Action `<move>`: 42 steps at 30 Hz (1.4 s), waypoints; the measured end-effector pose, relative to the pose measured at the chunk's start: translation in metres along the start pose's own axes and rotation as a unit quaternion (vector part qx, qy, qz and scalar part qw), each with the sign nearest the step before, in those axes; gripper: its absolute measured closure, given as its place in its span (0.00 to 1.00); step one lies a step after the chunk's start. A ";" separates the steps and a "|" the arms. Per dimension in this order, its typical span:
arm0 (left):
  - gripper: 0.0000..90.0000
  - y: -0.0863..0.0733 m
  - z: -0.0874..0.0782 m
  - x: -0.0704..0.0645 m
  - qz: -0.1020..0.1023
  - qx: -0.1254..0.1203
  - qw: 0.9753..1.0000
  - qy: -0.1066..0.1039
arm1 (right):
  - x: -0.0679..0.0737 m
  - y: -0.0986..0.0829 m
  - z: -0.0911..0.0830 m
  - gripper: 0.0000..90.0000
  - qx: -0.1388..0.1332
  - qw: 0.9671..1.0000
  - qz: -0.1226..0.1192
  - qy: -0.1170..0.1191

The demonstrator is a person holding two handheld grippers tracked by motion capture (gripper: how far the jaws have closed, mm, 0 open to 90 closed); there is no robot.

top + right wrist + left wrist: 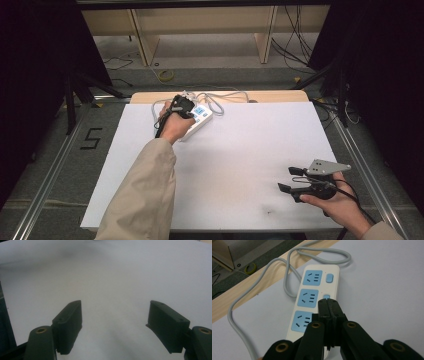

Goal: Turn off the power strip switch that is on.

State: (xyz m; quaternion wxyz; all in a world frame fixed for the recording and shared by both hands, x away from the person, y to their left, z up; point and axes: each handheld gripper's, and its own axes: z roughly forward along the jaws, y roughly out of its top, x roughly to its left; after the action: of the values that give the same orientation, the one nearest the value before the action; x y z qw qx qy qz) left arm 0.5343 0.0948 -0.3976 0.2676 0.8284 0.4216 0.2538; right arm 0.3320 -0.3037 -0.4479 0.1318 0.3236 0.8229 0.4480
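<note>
A white power strip (312,298) with three blue sockets and small blue switches lies at the table's far edge (200,117), its grey cord (257,287) looping behind it. My left gripper (328,302) is shut with nothing between its jaws, and its tips rest at the middle switch (326,296) of the strip. In the high view the left gripper (181,107) sits over the strip's left end. My right gripper (287,179) hovers near the table's front right, open and empty, and in the right gripper view (115,320) the white tabletop shows between its jaws.
The white tabletop (240,160) spreads between the two hands. A wooden strip (270,96) borders the far edge. Cables (295,45) and a yellow ring (166,75) lie on the floor beyond, with wooden shelving (200,25) behind.
</note>
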 end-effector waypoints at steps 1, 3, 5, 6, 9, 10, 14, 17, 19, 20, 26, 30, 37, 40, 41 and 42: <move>1.00 0.001 0.001 0.000 -0.002 -0.001 1.000 -0.001 | 0.000 0.000 0.000 0.31 0.001 1.000 0.000 0.000; 1.00 0.002 0.002 0.000 0.003 0.002 1.000 0.000 | 0.000 0.000 0.000 0.31 0.001 1.000 0.000 0.000; 1.00 0.003 0.003 -0.001 0.007 0.004 1.000 0.002 | 0.000 0.000 0.000 0.31 0.000 1.000 0.001 0.001; 1.00 0.003 0.003 -0.001 0.009 0.006 1.000 0.001 | 0.000 0.000 0.000 0.31 0.000 1.000 0.000 0.000; 1.00 0.007 0.004 -0.001 0.008 0.004 1.000 0.001 | 0.000 0.000 0.000 0.31 0.001 1.000 -0.001 0.001; 1.00 0.008 0.004 -0.001 0.008 0.006 1.000 0.000 | 0.000 0.000 0.000 0.31 0.000 1.000 0.001 0.000; 1.00 0.012 0.005 0.000 0.012 0.004 1.000 -0.001 | 0.000 0.000 0.000 0.31 0.000 1.000 0.001 0.001; 1.00 0.012 0.007 0.000 0.009 0.005 1.000 -0.001 | 0.000 -0.001 0.001 0.31 0.000 1.000 0.000 0.000; 1.00 0.012 0.009 0.002 0.010 0.008 1.000 -0.001 | -0.001 -0.001 0.001 0.31 0.000 1.000 -0.002 0.001; 1.00 0.012 0.010 0.003 0.009 0.010 1.000 -0.002 | -0.001 -0.001 0.001 0.31 0.001 1.000 -0.001 0.002; 1.00 0.011 0.016 0.007 0.009 0.018 1.000 0.003 | -0.001 0.000 0.001 0.31 0.000 1.000 0.000 0.000; 1.00 0.016 0.017 0.009 0.011 0.017 1.000 0.003 | -0.001 -0.001 0.001 0.31 0.003 1.000 0.000 0.001; 1.00 0.023 0.020 0.010 0.010 0.018 1.000 0.004 | -0.002 -0.001 0.001 0.31 0.001 1.000 0.000 0.002; 1.00 0.025 0.022 0.011 0.010 0.019 1.000 0.003 | -0.002 -0.001 0.001 0.31 0.001 1.000 0.001 0.001; 1.00 0.026 0.022 0.010 0.012 0.019 1.000 0.004 | -0.002 -0.001 0.001 0.31 0.001 1.000 0.001 0.001; 1.00 0.027 0.023 0.010 0.011 0.018 1.000 0.004 | -0.002 -0.001 0.001 0.31 0.001 1.000 0.001 0.001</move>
State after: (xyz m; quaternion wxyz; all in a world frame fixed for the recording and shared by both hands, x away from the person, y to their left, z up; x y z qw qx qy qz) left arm 0.5690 0.0842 -0.3947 0.2479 0.8369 0.4178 0.2520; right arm 0.3338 -0.3048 -0.4493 0.1301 0.3244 0.8230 0.4477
